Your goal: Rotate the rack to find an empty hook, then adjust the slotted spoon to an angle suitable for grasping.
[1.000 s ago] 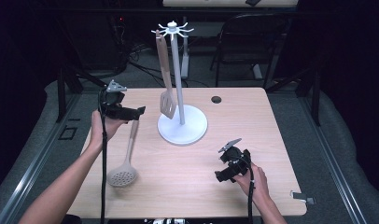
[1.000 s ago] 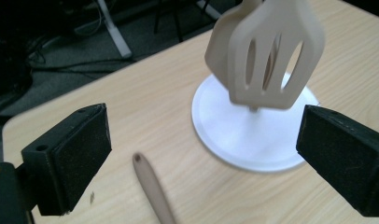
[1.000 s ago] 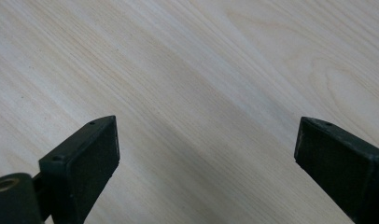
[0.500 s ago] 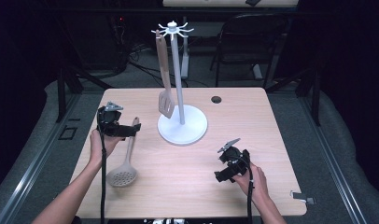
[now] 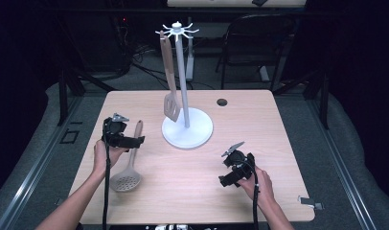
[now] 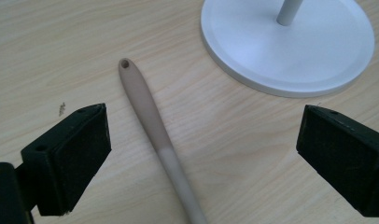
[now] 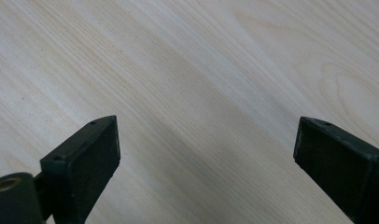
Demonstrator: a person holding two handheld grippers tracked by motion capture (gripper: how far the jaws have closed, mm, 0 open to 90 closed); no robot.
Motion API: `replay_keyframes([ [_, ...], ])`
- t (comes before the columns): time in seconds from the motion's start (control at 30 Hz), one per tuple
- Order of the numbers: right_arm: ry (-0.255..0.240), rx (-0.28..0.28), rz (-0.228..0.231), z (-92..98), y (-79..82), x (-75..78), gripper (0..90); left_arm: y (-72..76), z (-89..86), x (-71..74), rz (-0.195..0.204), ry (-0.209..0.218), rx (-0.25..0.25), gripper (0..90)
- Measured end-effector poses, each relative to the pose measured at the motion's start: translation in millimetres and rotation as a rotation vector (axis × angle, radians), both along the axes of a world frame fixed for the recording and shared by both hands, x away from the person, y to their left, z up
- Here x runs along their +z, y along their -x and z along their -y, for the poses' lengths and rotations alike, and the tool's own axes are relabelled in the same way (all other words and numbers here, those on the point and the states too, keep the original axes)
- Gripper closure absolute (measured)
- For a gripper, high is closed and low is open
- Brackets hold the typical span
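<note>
The left gripper (image 6: 201,154) hangs over the table (image 5: 288,143) with its jaws spread wide, and the handle of the slotted spoon (image 6: 152,126) lies flat on the wood between its fingers (image 6: 71,154), touching neither. Just beyond the far finger sits the white base of the stand (image 6: 290,51), where a spatula (image 5: 169,76) hangs. The right gripper (image 7: 206,168) also gapes wide, bare wood between its fingers.
</note>
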State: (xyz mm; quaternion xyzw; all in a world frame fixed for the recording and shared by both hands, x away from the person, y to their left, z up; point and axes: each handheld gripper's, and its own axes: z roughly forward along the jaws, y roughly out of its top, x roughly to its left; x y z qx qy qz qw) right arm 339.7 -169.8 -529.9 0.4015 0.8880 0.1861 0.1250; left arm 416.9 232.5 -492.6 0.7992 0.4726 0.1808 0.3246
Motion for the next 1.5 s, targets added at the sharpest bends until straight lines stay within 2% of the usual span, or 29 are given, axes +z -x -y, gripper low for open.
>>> replay_keyframes([
  [0.13,0.004,0.007,-0.008,1.8,-0.8,-0.8,6.9,0.5,1.1,-2.2,-0.028,-0.001,-0.008,4.1],
  [0.3,0.003,0.01,-0.003,1.5,0.5,0.2,7.2,-2.0,0.3,-9.2,-0.058,-0.023,0.014,6.7],
  [0.4,-0.002,0.011,-0.001,1.5,0.7,0.2,8.3,-5.0,0.4,-16.2,-0.074,-0.075,0.032,10.3],
  [0.43,0.01,0.012,-0.004,1.8,0.0,0.6,8.3,-6.0,-0.4,-18.7,-0.087,-0.082,0.036,12.8],
  [0.5,0.004,0.009,-0.005,1.3,-0.3,0.3,8.4,-8.9,-3.0,-22.9,-0.122,-0.093,0.048,14.6],
  [0.57,0.003,0.012,-0.007,0.4,-0.1,-0.5,8.4,-11.6,-7.5,-26.1,-0.151,-0.073,0.056,15.4],
  [0.73,0.005,0.011,-0.005,1.8,0.5,-0.3,8.5,-16.0,-13.6,-34.4,-0.194,-0.077,0.073,21.5],
  [0.83,0.014,0.013,-0.003,1.1,0.5,0.5,8.6,-17.7,-14.8,-38.9,-0.226,-0.085,0.066,27.5],
  [0.93,0.013,0.021,-0.01,-0.8,1.0,0.2,8.7,-19.1,-14.5,-43.0,-0.242,-0.084,0.067,33.2],
  [1.2,0.019,0.023,-0.013,-1.4,0.5,-1.3,9.0,-23.6,-14.7,-52.4,-0.268,-0.113,0.047,49.9],
  [1.27,0.021,0.024,-0.017,-1.6,0.1,-1.6,9.1,-24.1,-15.4,-53.8,-0.27,-0.109,0.052,51.8],
  [1.33,-0.003,0.015,-0.01,-2.3,0.4,-4.0,9.1,-24.2,-15.4,-54.3,-0.273,-0.105,0.056,52.2],
  [1.37,0.015,0.024,-0.019,-2.0,-0.1,-2.6,9.1,-24.4,-15.2,-54.3,-0.274,-0.107,0.052,52.2],
  [1.5,0.016,0.028,-0.021,-2.4,0.0,-2.2,9.1,-25.4,-14.2,-56.5,-0.281,-0.118,0.044,53.1],
])
